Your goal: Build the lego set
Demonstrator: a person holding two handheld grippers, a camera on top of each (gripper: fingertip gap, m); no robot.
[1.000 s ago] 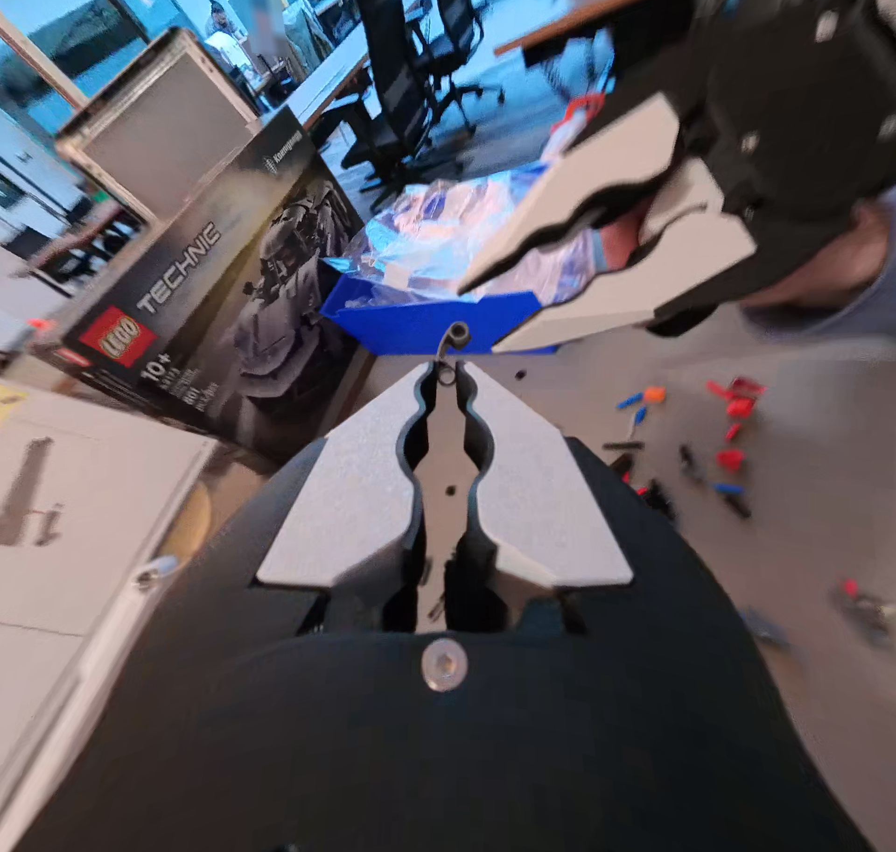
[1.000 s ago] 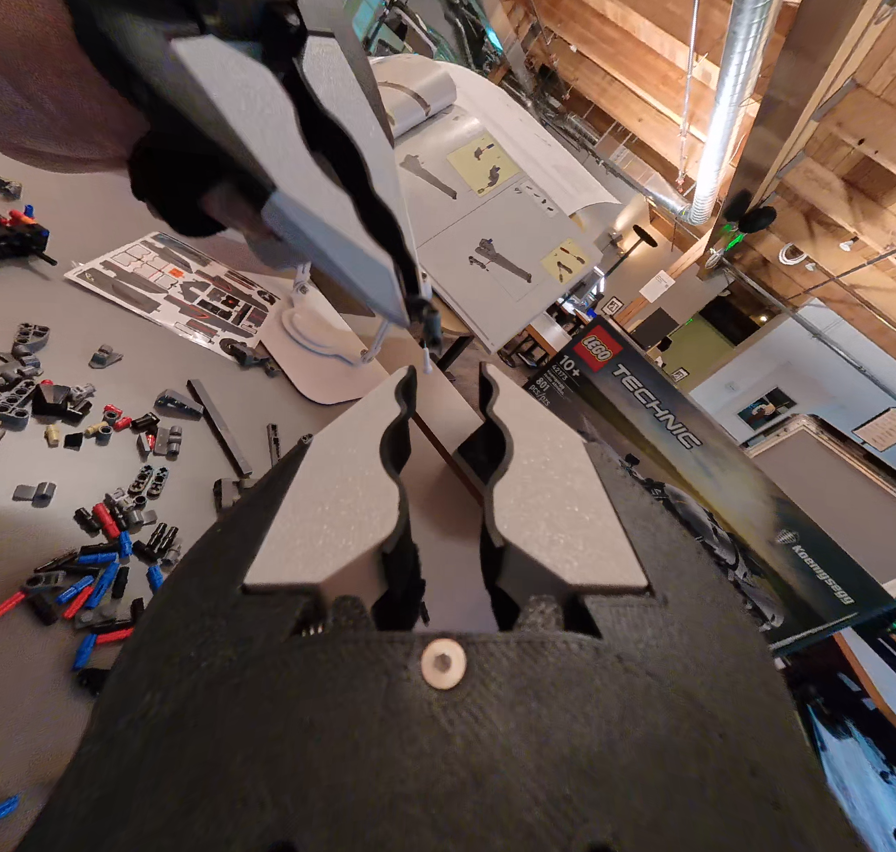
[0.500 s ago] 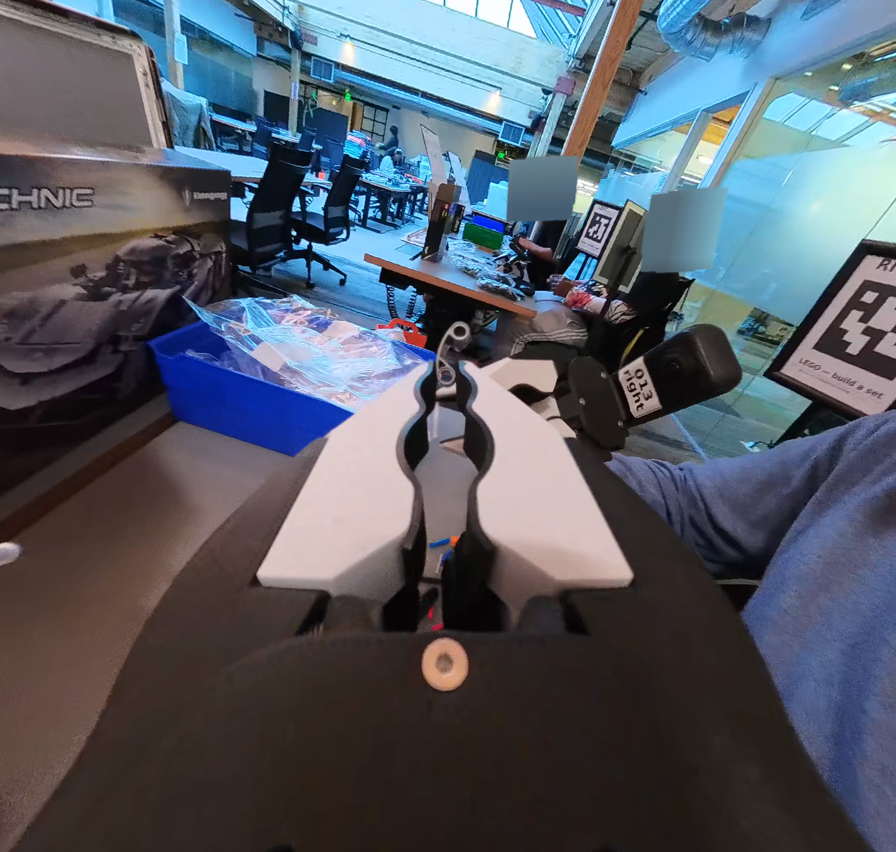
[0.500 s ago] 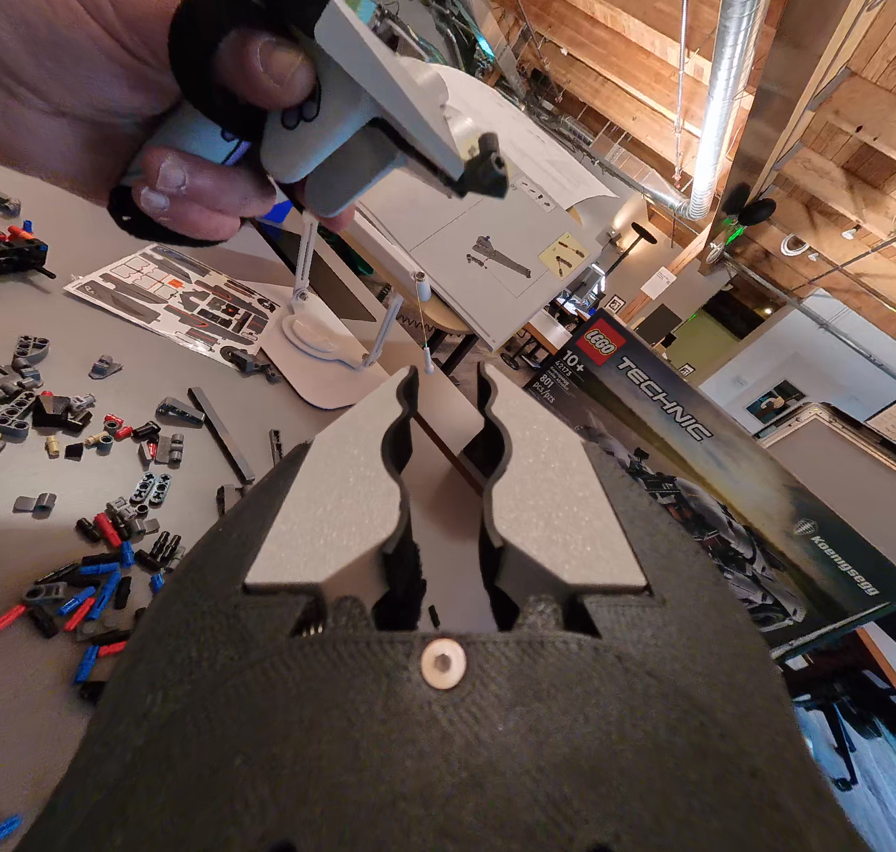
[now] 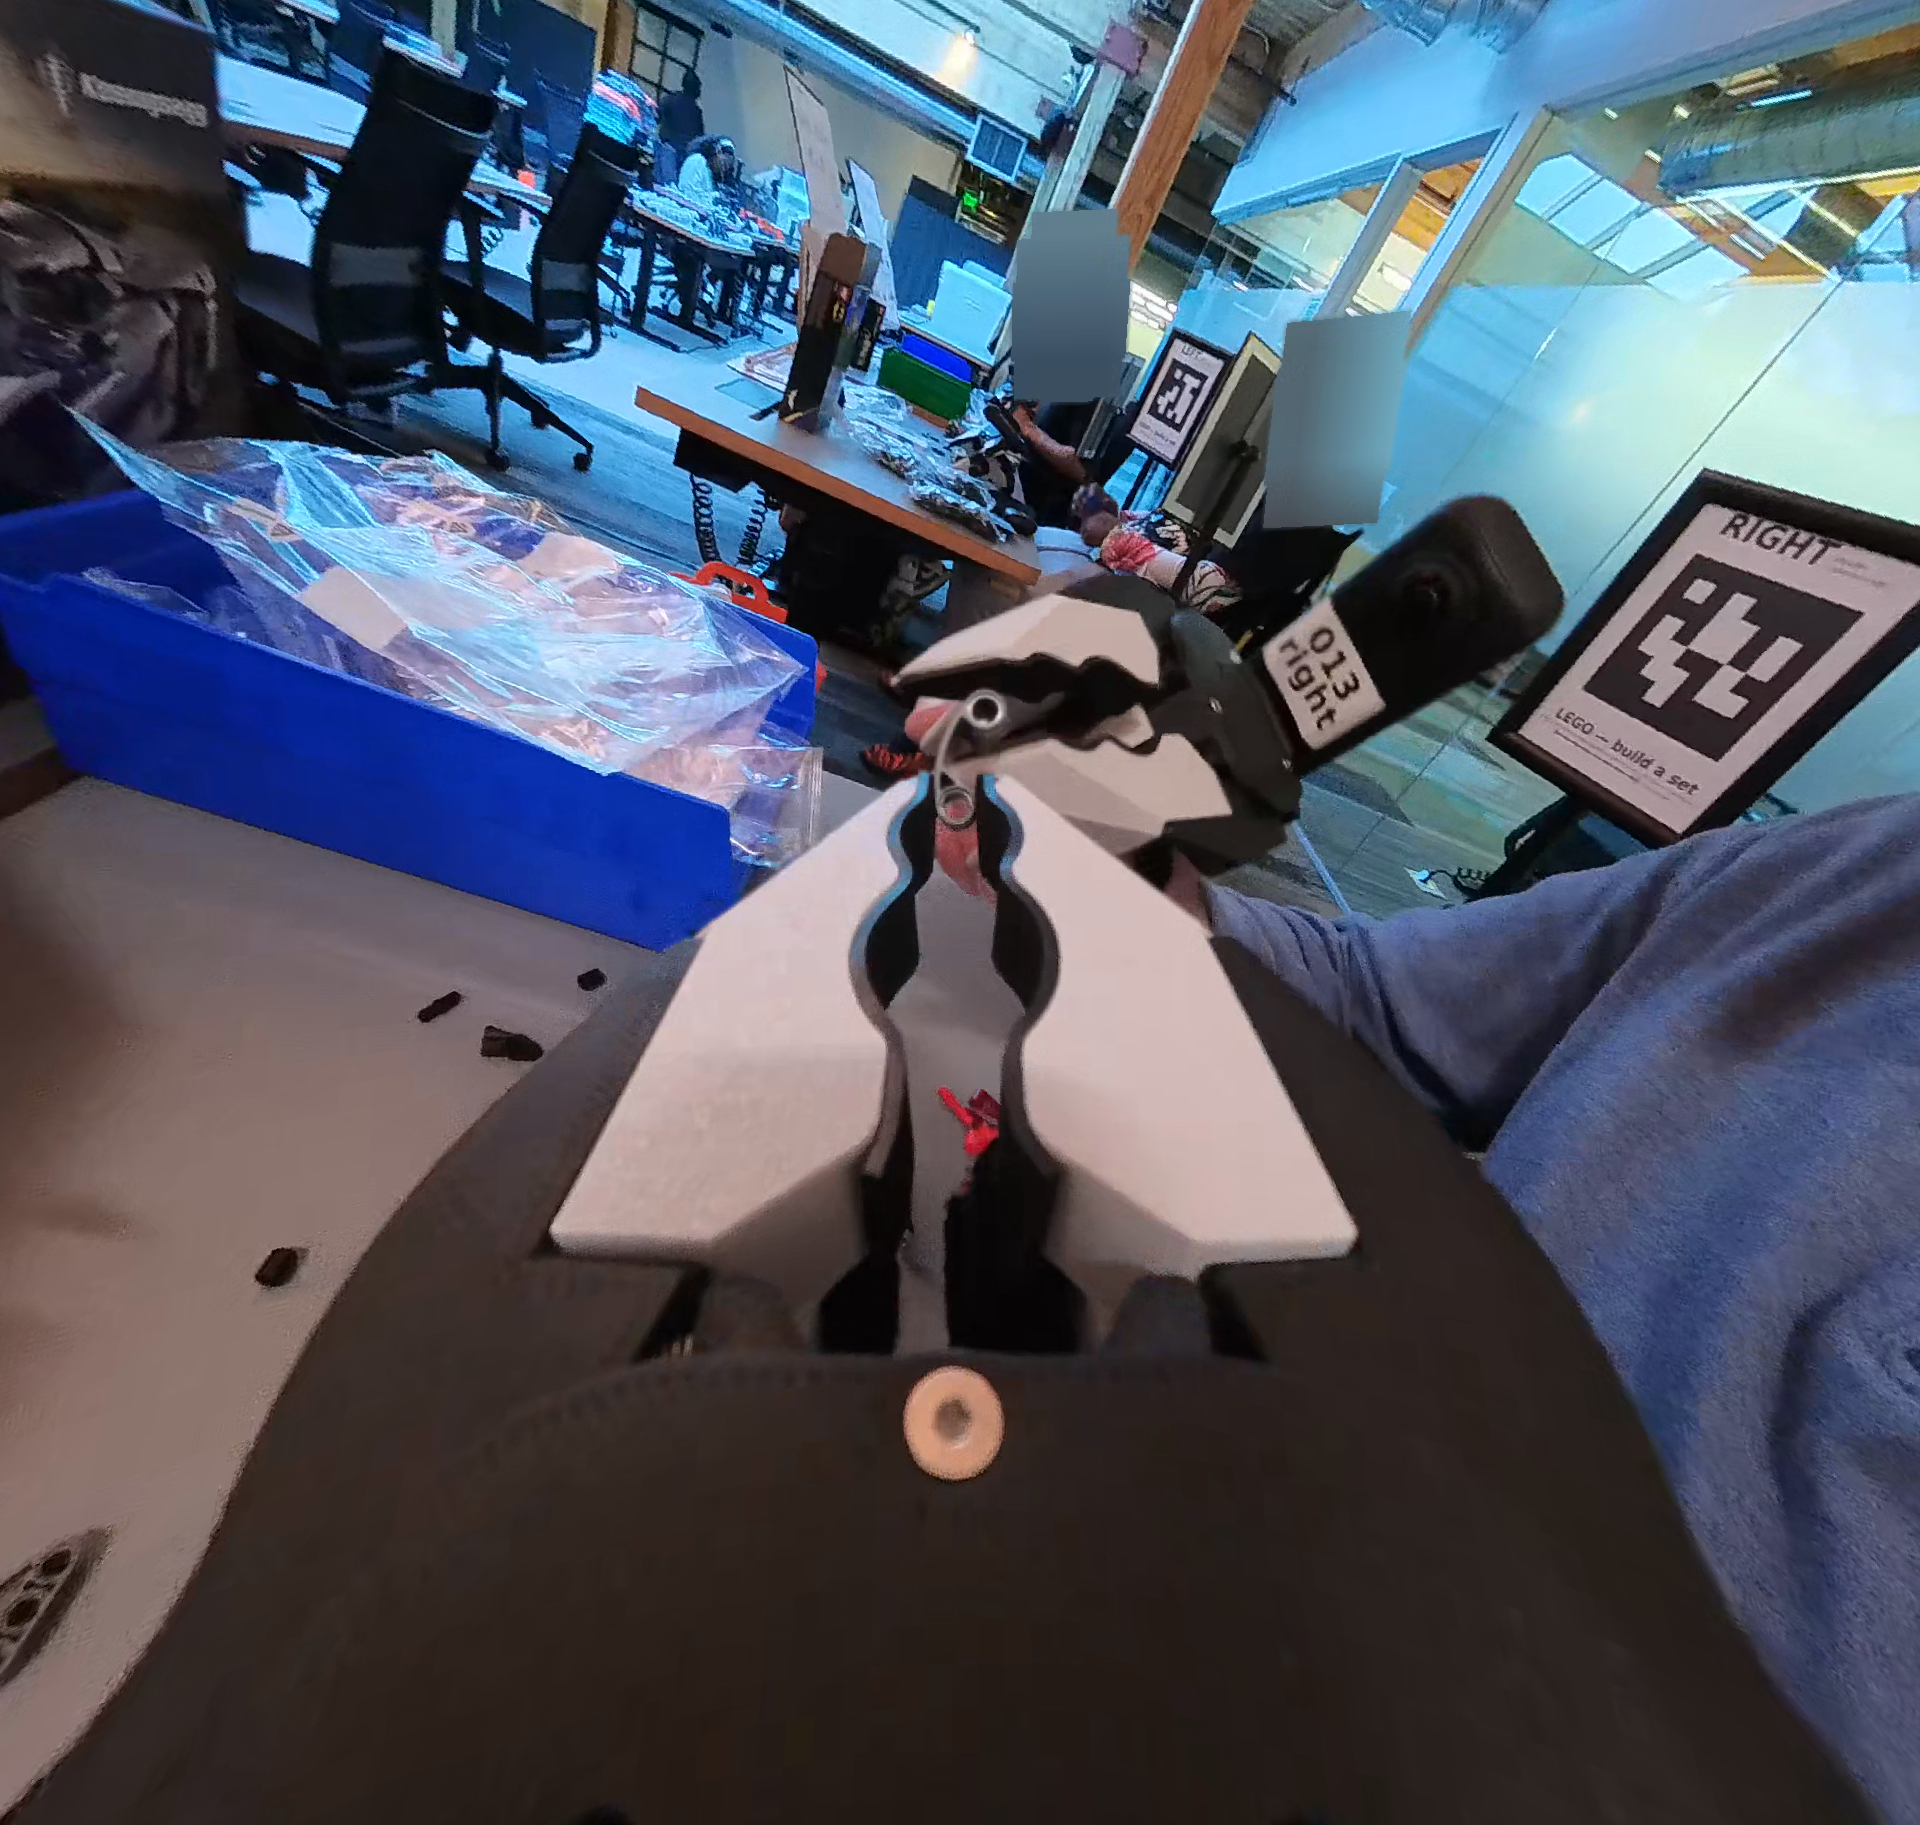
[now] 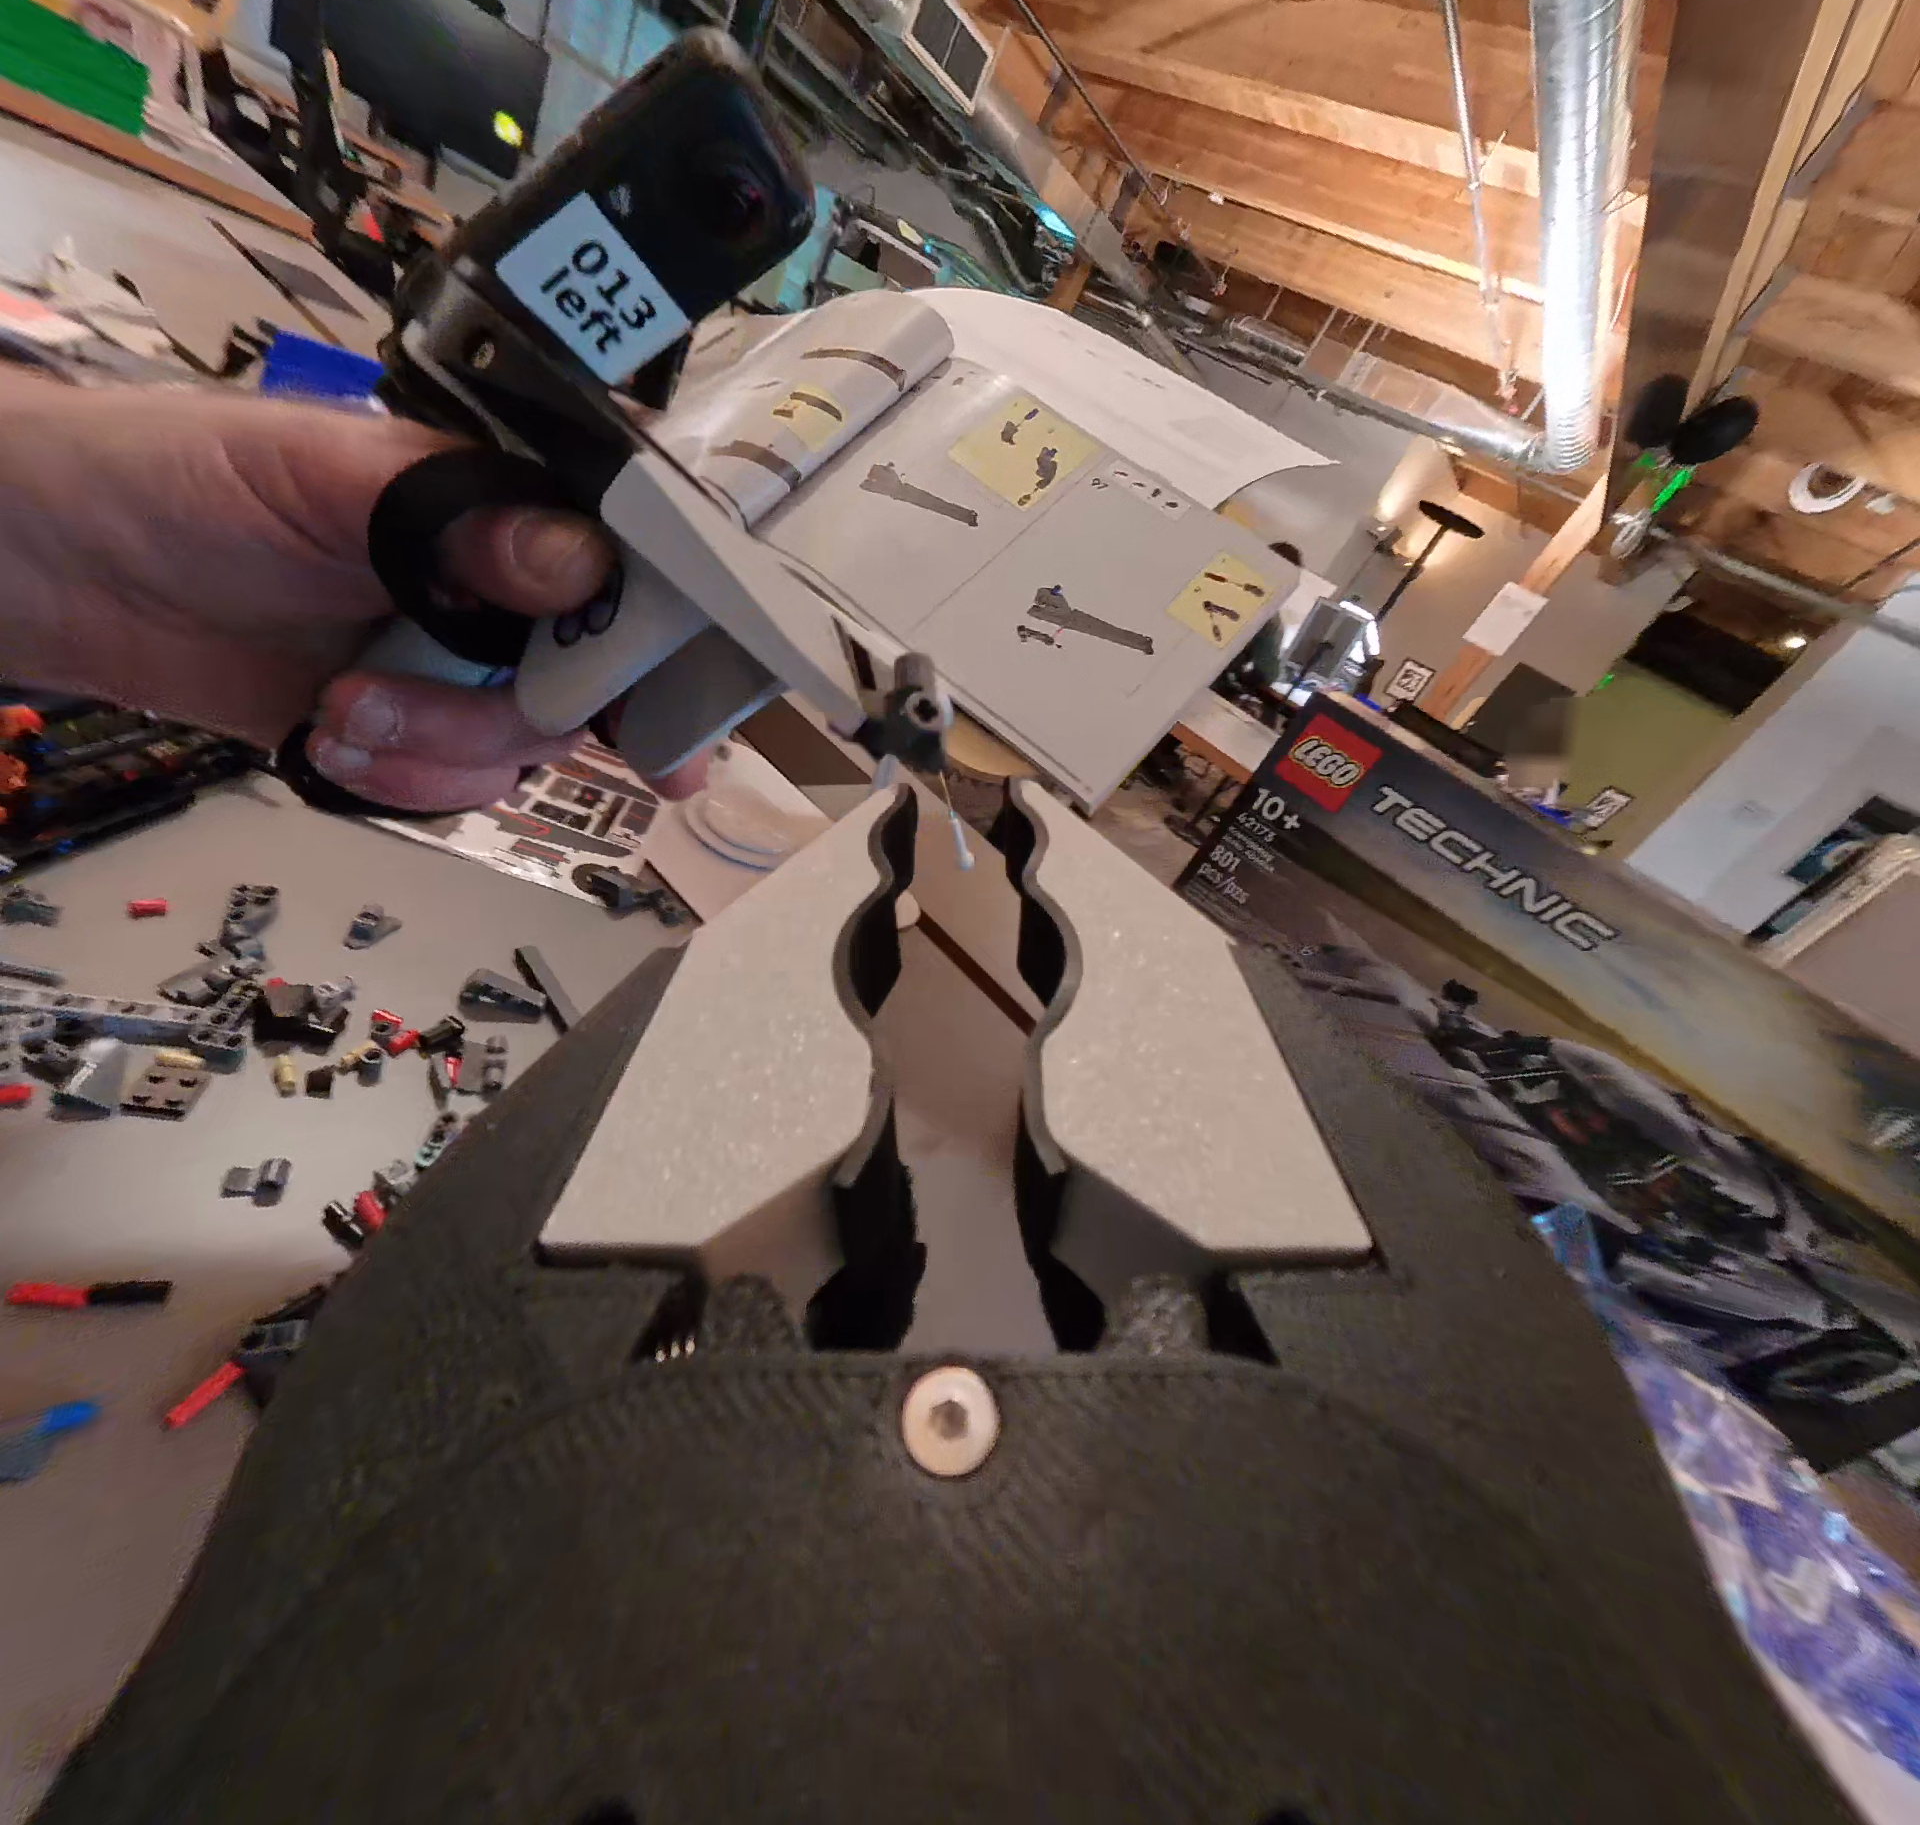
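Observation:
My left gripper (image 5: 954,788) is shut on a small grey Lego connector piece (image 5: 964,749) that sticks up from its tips. It is held in the air above the grey table. My right gripper (image 6: 958,801) is open and empty. In the left wrist view the right gripper (image 5: 920,721) faces mine, with the piece's top end at its open jaws. In the right wrist view a hand holds the left gripper (image 6: 868,700) at upper left, and the piece (image 6: 914,710) hangs just beyond my right fingertips (image 6: 902,809).
A blue bin (image 5: 364,767) of plastic bags stands at the table's edge. The Lego box (image 6: 1558,944) and an open instruction booklet (image 6: 1039,528) stand behind. Loose pieces (image 6: 260,1037) and a sticker sheet (image 6: 582,819) lie on the table. A blue sleeve (image 5: 1662,1048) is at right. Less than 4 cm separates the two grippers' tips.
The left gripper has swung up and round with its piece to face the right gripper. The right gripper stayed open, and the piece now sits just at its tips.

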